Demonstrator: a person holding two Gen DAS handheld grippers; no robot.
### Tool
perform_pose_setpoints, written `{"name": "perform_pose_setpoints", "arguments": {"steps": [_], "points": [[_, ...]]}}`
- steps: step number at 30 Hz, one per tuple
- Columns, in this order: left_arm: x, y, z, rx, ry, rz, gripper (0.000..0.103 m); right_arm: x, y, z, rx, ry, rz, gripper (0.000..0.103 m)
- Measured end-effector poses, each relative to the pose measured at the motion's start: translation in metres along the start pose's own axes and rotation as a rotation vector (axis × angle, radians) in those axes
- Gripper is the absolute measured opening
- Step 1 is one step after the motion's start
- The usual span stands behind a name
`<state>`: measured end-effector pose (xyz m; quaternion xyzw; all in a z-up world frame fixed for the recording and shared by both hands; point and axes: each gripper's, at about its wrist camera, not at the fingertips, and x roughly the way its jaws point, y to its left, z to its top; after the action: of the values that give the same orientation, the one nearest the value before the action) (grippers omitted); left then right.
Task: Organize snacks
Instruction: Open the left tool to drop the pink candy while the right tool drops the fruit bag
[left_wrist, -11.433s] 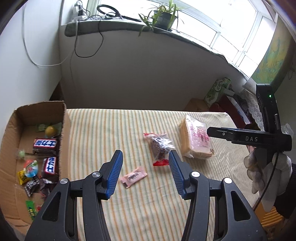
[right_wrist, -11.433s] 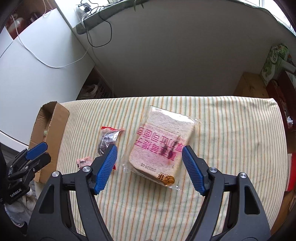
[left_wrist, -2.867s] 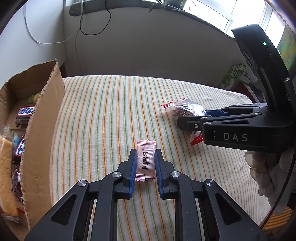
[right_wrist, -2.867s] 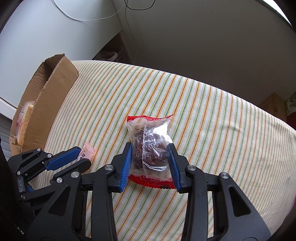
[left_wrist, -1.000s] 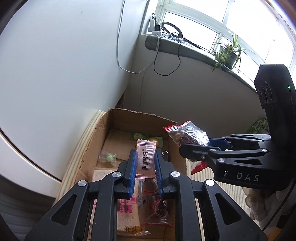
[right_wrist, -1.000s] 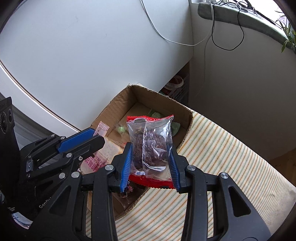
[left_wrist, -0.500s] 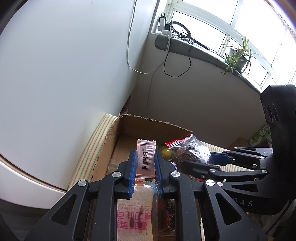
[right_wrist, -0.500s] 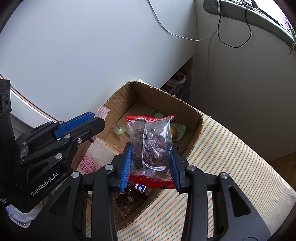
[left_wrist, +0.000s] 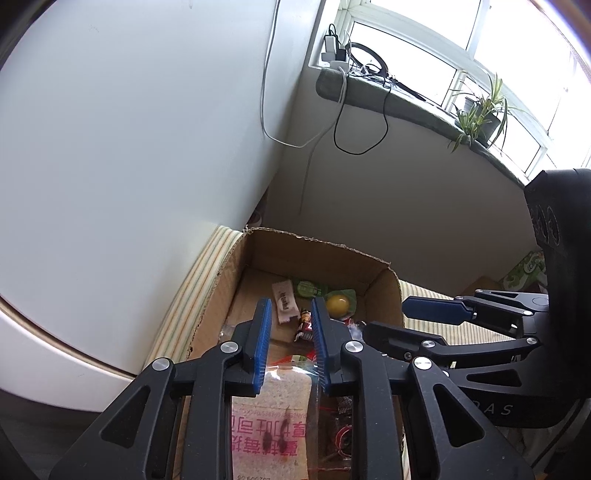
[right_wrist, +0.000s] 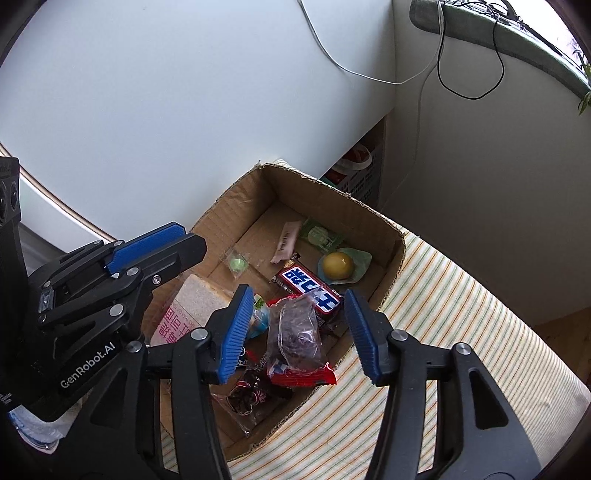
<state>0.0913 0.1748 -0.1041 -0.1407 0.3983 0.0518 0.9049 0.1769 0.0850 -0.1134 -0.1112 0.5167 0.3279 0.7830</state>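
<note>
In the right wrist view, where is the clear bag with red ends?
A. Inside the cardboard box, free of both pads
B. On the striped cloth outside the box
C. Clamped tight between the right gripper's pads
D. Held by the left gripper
A. The bag lies among the snacks in the box, and the right gripper stands open with a gap at each pad.

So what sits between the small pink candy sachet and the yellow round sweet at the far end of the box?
A green wrapped sweet lies between the pink sachet and the yellow sweet on the cardboard box floor; both wrist views show it.
</note>
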Motion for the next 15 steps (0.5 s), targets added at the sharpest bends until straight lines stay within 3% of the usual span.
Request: {"name": "perform_pose_setpoints", "arguments": {"steps": [5, 9, 15], "points": [[-0.008, 0.000, -0.001, -0.001, -0.013, 0.011, 0.020, -0.008, 0.000, -0.003, 0.005, -0.011, 0.003, 0.054], [-0.019, 0.000, -0.002, -0.008, -0.029, 0.021, 0.035, -0.019, 0.000, -0.006, 0.003, -0.029, -0.002, 0.055], [-0.038, -0.004, -0.006, -0.011, -0.049, 0.028, 0.035, -0.041, 0.001, -0.015, 0.005, -0.071, 0.002, 0.062]]}}
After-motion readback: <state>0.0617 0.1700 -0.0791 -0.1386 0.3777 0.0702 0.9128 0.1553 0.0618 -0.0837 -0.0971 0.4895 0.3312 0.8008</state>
